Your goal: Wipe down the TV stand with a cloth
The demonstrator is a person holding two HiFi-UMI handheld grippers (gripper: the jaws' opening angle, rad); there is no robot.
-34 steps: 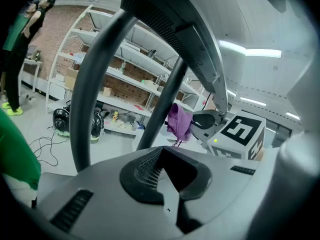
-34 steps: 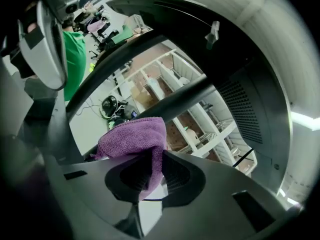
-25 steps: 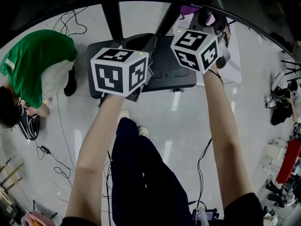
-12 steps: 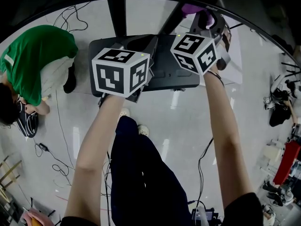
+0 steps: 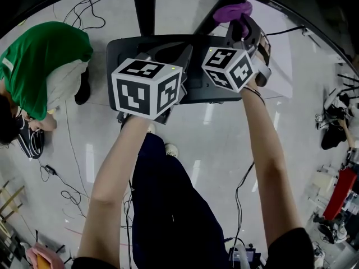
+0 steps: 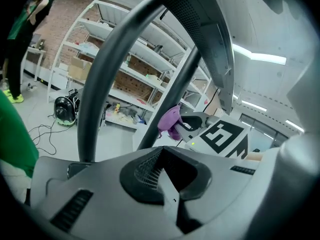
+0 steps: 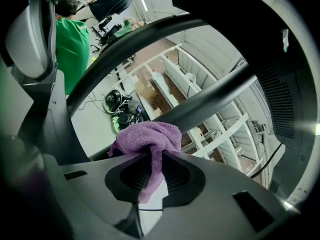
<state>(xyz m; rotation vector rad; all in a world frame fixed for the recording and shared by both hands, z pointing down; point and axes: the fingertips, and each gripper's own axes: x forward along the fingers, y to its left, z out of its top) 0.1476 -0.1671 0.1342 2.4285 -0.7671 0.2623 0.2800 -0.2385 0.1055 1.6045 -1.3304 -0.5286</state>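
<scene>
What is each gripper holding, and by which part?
The right gripper pinches the cloth by a bunched fold, with most of it bulging past the jaw tips. The left gripper holds nothing, and its jaws are together.

The TV stand base (image 5: 120, 60) lies on the floor (image 5: 224, 139). The left claw (image 5: 184, 52) hangs over its middle; the right claw (image 5: 242, 22), cloth (image 5: 231, 10) in it, over its right rear corner.

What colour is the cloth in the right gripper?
Purple. The cloth shows best in the right gripper view, pinched in the right gripper.
</scene>
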